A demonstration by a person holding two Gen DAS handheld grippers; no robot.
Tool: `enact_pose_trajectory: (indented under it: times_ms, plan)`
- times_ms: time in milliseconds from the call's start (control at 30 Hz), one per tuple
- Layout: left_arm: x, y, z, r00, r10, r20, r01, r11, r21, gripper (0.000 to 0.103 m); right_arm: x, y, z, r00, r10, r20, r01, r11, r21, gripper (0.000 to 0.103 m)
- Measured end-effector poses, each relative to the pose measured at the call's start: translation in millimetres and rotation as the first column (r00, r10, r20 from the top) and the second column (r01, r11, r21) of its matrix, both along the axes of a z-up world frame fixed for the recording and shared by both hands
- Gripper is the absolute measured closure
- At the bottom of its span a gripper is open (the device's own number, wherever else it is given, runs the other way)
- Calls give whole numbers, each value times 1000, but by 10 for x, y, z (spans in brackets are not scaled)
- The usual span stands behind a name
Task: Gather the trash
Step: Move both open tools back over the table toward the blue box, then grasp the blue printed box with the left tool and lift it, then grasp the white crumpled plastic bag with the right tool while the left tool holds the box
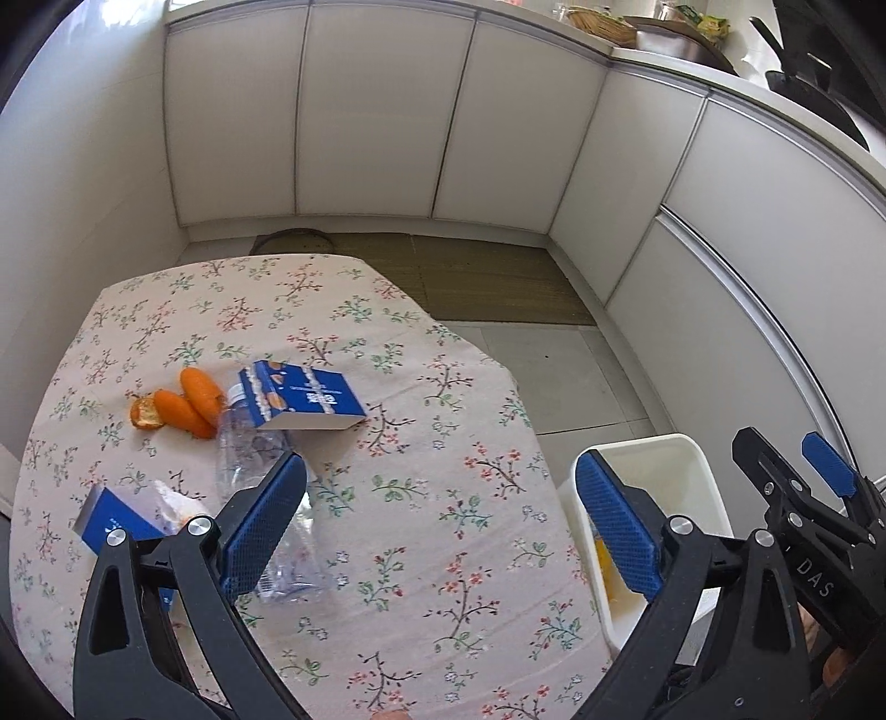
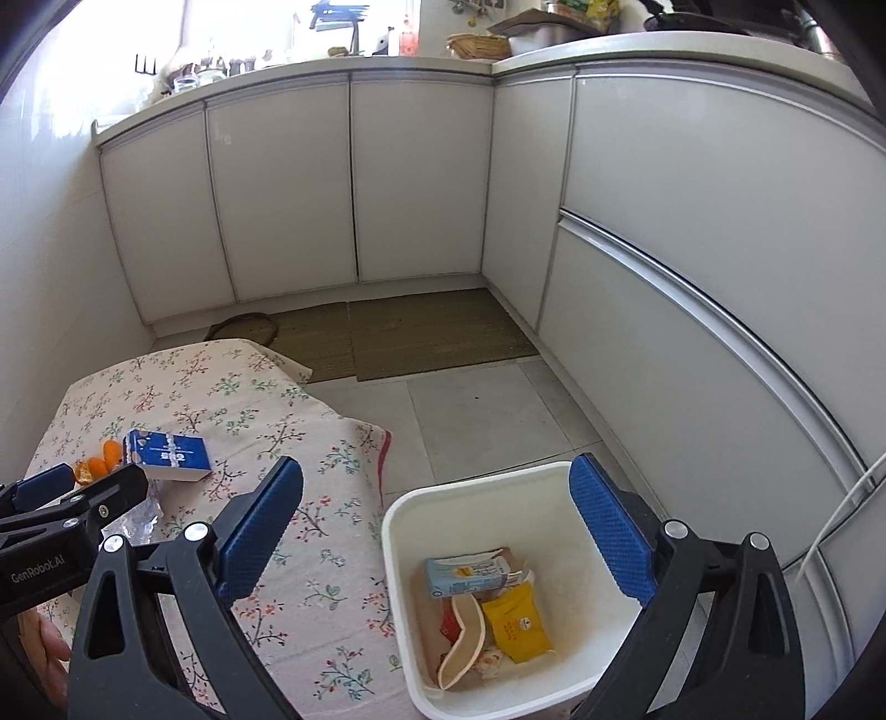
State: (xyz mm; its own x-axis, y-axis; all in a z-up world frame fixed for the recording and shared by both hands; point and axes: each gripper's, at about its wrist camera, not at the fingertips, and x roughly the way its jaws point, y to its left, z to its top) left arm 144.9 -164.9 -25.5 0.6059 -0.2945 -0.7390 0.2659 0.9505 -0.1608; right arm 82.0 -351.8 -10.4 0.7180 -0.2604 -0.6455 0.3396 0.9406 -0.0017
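A table under a floral cloth [image 1: 398,515] holds trash: a blue carton [image 1: 304,396], orange peel pieces [image 1: 183,401], a crushed clear plastic bottle [image 1: 266,482] and a second blue box [image 1: 113,523] with a crumpled wrapper. My left gripper [image 1: 443,498] is open and empty above the table, its left finger over the bottle. A white bin [image 2: 554,482] stands on the floor right of the table; it holds a light-blue carton [image 2: 470,576], a yellow packet [image 2: 518,628] and other scraps. My right gripper [image 2: 437,526] is open and empty above the bin.
White kitchen cabinets [image 2: 421,183] wrap around the back and right. A brown mat [image 2: 421,332] lies on the grey tile floor beyond the table. The counter top carries a basket [image 2: 479,44] and pans. A white cable [image 2: 847,498] hangs at the right.
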Motion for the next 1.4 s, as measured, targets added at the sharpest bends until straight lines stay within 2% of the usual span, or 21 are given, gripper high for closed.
enact_pose_trajectory:
  times_ms: [267, 400, 467, 567, 700, 867, 900, 967, 1033, 1067, 1133, 1167, 1200, 1300, 1400]
  plan:
    - [117, 641, -81, 990, 137, -33, -137, 990, 24, 9, 293, 565, -81, 995, 104, -13, -104, 994, 19, 9]
    - [162, 998, -155, 971, 229, -62, -227, 973, 40, 9, 401, 838, -131, 988, 153, -21, -153, 988, 23, 9]
    - [194, 1192, -220, 952, 294, -91, -290, 956, 52, 9, 444, 951, -158, 985, 173, -26, -172, 985, 21, 9]
    - [232, 1525, -365, 894, 424, -142, -416, 906, 82, 7, 501, 1076, -195, 981, 193, -36, -192, 981, 24, 9]
    - [281, 1891, -589, 797, 551, -245, -551, 831, 78, 7, 554, 1194, -250, 976, 212, -53, -211, 977, 30, 9]
    - [349, 2064, -863, 708, 608, -360, -627, 775, 77, 7, 601, 1271, -325, 971, 226, -76, -224, 974, 30, 9]
    - [371, 2082, -935, 692, 612, -383, -636, 768, 79, 8, 610, 1273, -338, 970, 228, -80, -226, 974, 31, 9]
    - [398, 2073, -1052, 675, 606, -422, -639, 765, 76, 8, 632, 1283, -369, 968, 233, -91, -231, 972, 35, 9]
    - [433, 2049, -1161, 669, 586, -458, -630, 773, 71, 12, 652, 1295, -390, 966, 239, -98, -236, 971, 43, 9]
    - [437, 2042, -1200, 669, 575, -471, -625, 778, 63, 17, 666, 1303, -401, 964, 245, -102, -241, 969, 49, 9]
    - [425, 2060, -1214, 679, 565, -468, -620, 783, 46, 23, 705, 1340, -431, 957, 267, -116, -261, 963, 66, 9]
    - [419, 2070, -1192, 691, 559, -459, -612, 790, 40, 34, 727, 1372, -454, 951, 284, -124, -276, 958, 75, 9]
    - [412, 2081, -1161, 705, 546, -452, -600, 799, 29, 41, 748, 1407, -474, 944, 302, -133, -293, 953, 83, 9]
    - [362, 2119, -1066, 734, 526, -430, -577, 817, 15, 48, 817, 1585, -564, 907, 386, -166, -372, 922, 111, 9]
    - [303, 2195, -974, 758, 509, -408, -560, 829, -6, 49, 873, 1843, -674, 848, 489, -204, -467, 871, 149, 9]
